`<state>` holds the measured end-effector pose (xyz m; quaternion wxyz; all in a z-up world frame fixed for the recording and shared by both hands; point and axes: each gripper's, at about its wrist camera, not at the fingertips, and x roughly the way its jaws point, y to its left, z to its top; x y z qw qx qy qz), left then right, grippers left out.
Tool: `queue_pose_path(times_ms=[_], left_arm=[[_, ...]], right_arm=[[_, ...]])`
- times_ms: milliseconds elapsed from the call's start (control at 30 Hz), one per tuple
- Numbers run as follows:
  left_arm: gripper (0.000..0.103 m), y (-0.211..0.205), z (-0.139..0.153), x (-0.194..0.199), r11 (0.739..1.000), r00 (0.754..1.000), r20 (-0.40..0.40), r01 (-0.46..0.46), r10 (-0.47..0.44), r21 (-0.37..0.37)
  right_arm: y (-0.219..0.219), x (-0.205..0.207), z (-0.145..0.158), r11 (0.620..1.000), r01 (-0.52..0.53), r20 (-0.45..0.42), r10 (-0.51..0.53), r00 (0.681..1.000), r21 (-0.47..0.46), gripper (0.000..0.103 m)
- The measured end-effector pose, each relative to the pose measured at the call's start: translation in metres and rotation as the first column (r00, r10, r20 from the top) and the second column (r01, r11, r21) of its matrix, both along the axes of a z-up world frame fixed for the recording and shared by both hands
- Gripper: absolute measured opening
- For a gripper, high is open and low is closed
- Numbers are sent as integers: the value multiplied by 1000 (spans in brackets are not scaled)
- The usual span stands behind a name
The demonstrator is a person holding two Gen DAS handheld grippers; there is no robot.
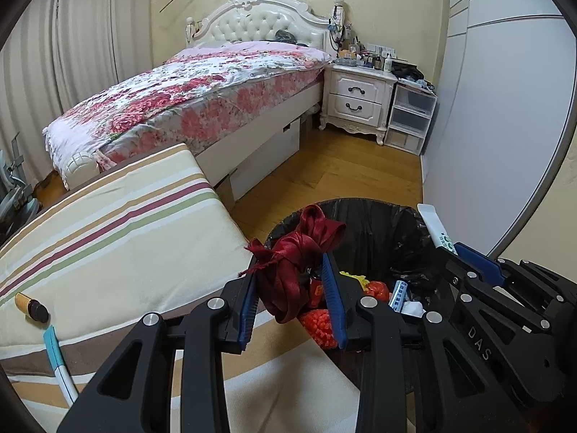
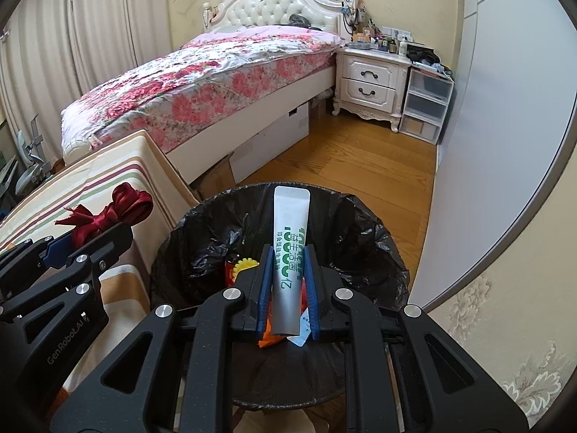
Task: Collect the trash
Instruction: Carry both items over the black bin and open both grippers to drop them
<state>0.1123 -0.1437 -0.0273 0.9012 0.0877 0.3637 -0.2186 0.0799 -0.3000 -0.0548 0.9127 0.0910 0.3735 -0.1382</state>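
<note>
Both loads hang over the bin (image 2: pixel 360 238), unreleased — left gripper (image 1: pixel 294 281) clamps the ribbon (image 1: pixel 306 249), right gripper (image 2: pixel 287 285) pinches the sachet (image 2: pixel 290 238); a cork (image 1: pixel 30 306) lies left of the fingers.

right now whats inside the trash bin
The black-lined trash bin holds orange-red netting, a yellow scrap, a small blue-printed tube and white paper. The grippers and bag folds hide the rest.

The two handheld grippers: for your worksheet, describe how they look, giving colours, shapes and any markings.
Both the left gripper and the right gripper are matt black frames with cut-out linkage arms, round silver pivot pins and blue ribbed finger pads. White lettering marks each body, "GenRobot.AI" on the left. No cables, hands or sleeves show.
</note>
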Motion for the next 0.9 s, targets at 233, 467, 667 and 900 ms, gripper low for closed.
queue_pose_path(times_ms=[233, 467, 667, 900], left_arm=[[34, -10, -5, 2, 1000, 1000, -4, 9, -8, 21], [36, -17, -5, 7, 999, 1000, -11, 16, -16, 31], [55, -21, -5, 5, 999, 1000, 2, 17, -18, 50], [69, -12, -2, 3, 999, 1000, 10, -8, 8, 51]], right_arm=[[-9, 4, -6, 1000, 15, -9, -15, 1000, 14, 17], [-11, 7, -9, 1000, 25, -14, -25, 1000, 8, 18], [-15, 4, -9, 999, 52, -6, -52, 999, 9, 34], [-17, -2, -4, 997, 75, 2, -75, 997, -10, 46]])
